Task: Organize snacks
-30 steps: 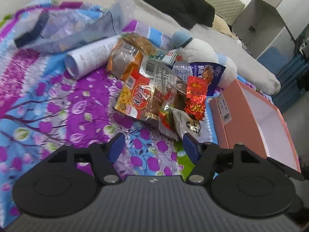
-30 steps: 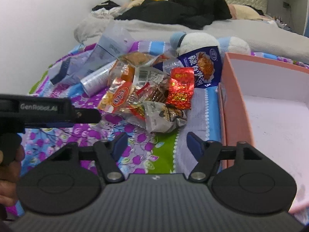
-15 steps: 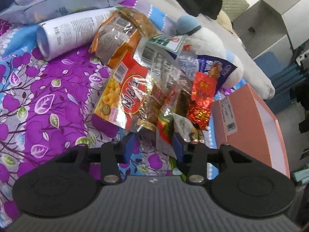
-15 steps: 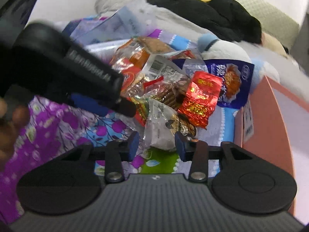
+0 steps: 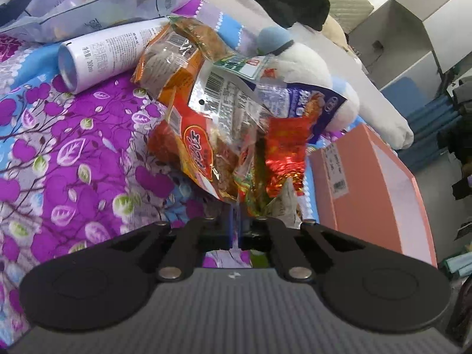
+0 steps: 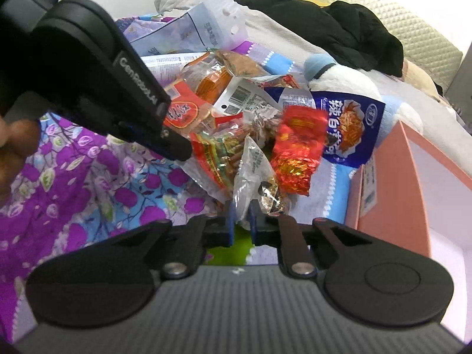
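A pile of snack packets lies on a purple floral bedspread. My left gripper [image 5: 235, 221] is shut on the edge of the orange-red snack bag [image 5: 194, 150] at the pile's near edge; it also shows in the right wrist view [image 6: 180, 112]. My right gripper [image 6: 242, 221] is shut on the clear snack packet [image 6: 253, 174]. A shiny red packet [image 6: 298, 150] and a blue bag [image 6: 348, 126] lie just behind. The open pink box [image 6: 392, 177] stands to the right; it also shows in the left wrist view [image 5: 368, 177].
A white can [image 5: 109, 53] lies on its side at the pile's left. A large clear plastic bag [image 5: 88, 3] lies behind it. A white and blue plush toy [image 5: 303, 67] lies behind the snacks. Black clothes [image 6: 330, 26] lie further back on the bed.
Both grippers moved forward into the pile and closed. The left one shut on the orange-red bag's edge, the right one on the clear packet.
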The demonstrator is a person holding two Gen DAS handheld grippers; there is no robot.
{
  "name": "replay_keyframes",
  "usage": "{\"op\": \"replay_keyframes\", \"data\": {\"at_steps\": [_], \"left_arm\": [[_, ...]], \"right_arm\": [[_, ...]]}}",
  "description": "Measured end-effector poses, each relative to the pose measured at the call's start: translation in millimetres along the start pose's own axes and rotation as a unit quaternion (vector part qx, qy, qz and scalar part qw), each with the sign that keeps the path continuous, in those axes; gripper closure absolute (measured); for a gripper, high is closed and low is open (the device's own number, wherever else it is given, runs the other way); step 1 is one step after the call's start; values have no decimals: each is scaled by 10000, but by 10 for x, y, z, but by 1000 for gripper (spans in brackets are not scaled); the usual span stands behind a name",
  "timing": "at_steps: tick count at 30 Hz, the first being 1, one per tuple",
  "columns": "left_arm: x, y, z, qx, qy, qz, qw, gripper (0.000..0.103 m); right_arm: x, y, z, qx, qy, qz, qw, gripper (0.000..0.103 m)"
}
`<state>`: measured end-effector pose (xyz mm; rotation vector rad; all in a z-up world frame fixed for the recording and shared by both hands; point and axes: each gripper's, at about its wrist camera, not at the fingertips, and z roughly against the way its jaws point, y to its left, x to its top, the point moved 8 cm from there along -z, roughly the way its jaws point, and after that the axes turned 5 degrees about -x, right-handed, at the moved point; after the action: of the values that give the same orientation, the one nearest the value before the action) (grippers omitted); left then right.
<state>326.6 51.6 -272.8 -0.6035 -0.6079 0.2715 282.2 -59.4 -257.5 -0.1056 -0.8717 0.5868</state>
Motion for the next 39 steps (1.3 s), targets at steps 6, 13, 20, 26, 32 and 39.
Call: {"op": "replay_keyframes", "data": {"at_steps": [6, 13, 20, 26, 32, 39], "left_arm": [[-281, -86, 323, -16, -42, 42, 10000, 101], [-733, -53, 707, 128, -30, 72, 9999, 101], [-1161, 159, 1031, 369, -20, 322, 9988, 101], [-1444, 298, 1166, 502, 249, 332, 9979, 99], [-1598, 290, 1359, 736, 263, 41, 9969, 31], [-1475, 100, 1411, 1104, 10, -768, 9909, 18]], "right_arm": [[-188, 75, 317, 56, 111, -67, 9999, 91], [-453, 219, 704, 39, 205, -26, 9998, 91], [-760, 333, 987, 2, 301, 31, 9995, 91], [-888, 401, 1096, 28, 338, 86, 9994, 88], [-946, 401, 1141, 265, 465, -303, 9981, 63], [-979, 323, 1182, 445, 312, -844, 9949, 30]]}}
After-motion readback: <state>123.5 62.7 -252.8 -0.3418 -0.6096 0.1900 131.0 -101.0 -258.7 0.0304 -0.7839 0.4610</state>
